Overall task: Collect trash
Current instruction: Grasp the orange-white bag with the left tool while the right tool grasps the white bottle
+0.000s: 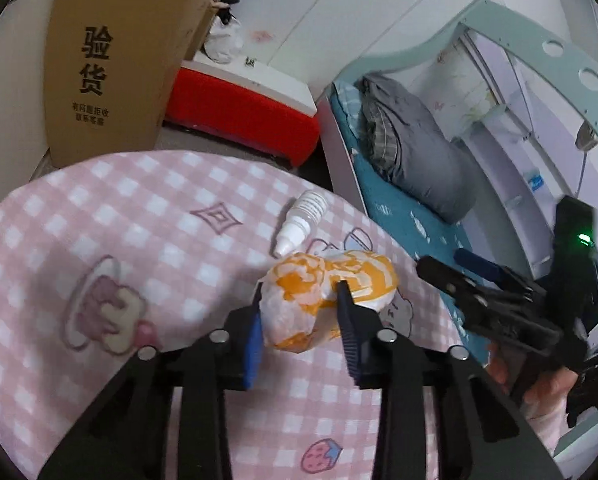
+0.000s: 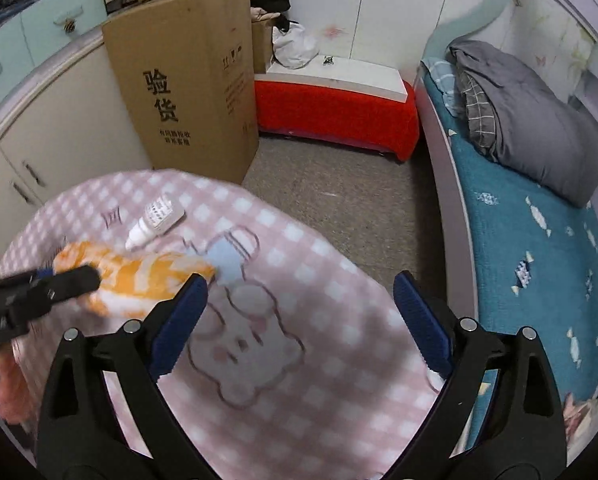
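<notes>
A crumpled orange-and-white wrapper point(image 1: 323, 292) lies on the table with the pink checked cloth point(image 1: 99, 240). My left gripper point(image 1: 301, 292) is shut on it, one pad pressing each side. In the right wrist view the wrapper point(image 2: 139, 276) shows at the left with the left gripper point(image 2: 75, 270) on it. A small white dropper bottle point(image 1: 301, 220) lies on its side just beyond the wrapper, also visible as the bottle point(image 2: 155, 220) in the right wrist view. My right gripper point(image 2: 299, 284) hangs open over the cloth point(image 2: 299, 400), nothing between its blue pads. From the left wrist view the right gripper point(image 1: 443, 262) sits past the table's right edge.
A tall cardboard box point(image 2: 187, 92) stands on the floor behind the table. A red bench point(image 2: 335, 116) is beside it. A bed point(image 2: 531, 240) with a blue sheet and a grey quilt point(image 2: 531, 128) runs along the right. Grey carpet point(image 2: 339, 192) lies between table and bed.
</notes>
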`<state>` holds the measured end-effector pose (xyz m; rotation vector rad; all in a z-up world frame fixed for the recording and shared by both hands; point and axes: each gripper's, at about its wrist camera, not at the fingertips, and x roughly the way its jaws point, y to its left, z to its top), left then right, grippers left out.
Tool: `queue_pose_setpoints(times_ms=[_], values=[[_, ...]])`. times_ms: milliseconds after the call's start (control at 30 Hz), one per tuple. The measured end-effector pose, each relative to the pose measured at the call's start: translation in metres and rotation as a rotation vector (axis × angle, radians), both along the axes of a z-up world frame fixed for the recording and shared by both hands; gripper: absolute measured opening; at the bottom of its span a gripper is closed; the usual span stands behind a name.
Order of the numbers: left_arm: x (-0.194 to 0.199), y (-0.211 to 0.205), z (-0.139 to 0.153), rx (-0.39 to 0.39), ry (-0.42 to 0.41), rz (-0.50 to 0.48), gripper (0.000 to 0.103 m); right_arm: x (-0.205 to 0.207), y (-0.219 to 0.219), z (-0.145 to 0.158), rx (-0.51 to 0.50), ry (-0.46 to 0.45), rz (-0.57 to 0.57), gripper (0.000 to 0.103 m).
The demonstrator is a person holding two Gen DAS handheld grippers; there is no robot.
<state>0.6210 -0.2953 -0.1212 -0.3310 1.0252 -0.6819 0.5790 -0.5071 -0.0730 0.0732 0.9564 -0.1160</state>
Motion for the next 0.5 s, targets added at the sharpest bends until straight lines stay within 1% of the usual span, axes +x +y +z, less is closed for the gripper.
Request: queue_pose_setpoints(times_ms=[67,133,200,300,367,433,467,500], values=[[-0.004,0.016,0.008,-0.034,-0.001,0.021,0.030,0.011,0.006,-0.005,0.028,0.016,0.004,0.092],[-0.007,0.028,0.018,-0.037,-0.003,0.033,0.030,0.021,0.011,-0.005,0.048,0.018,-0.007,0.092],[-0.016,0.043,0.031,-0.039,-0.032,0.036,0.030,0.032,0.017,-0.004,0.084,0.018,-0.008,0.092],[-0.027,0.071,0.056,0.030,-0.124,0.103,0.030,0.052,0.032,-0.002,0.146,0.029,0.008,0.092],[-0.029,0.088,0.070,0.111,-0.194,0.177,0.030,0.068,0.048,-0.006,0.161,0.046,0.021,0.092],[-0.024,0.101,0.077,0.165,-0.232,0.232,0.030,0.080,0.062,-0.014,0.158,0.084,0.025,0.092],[-0.021,0.109,0.077,0.173,-0.235,0.246,0.030,0.086,0.069,-0.020,0.156,0.105,0.033,0.091],[-0.018,0.114,0.078,0.183,-0.237,0.259,0.030,0.092,0.077,-0.027,0.153,0.125,0.039,0.087]])
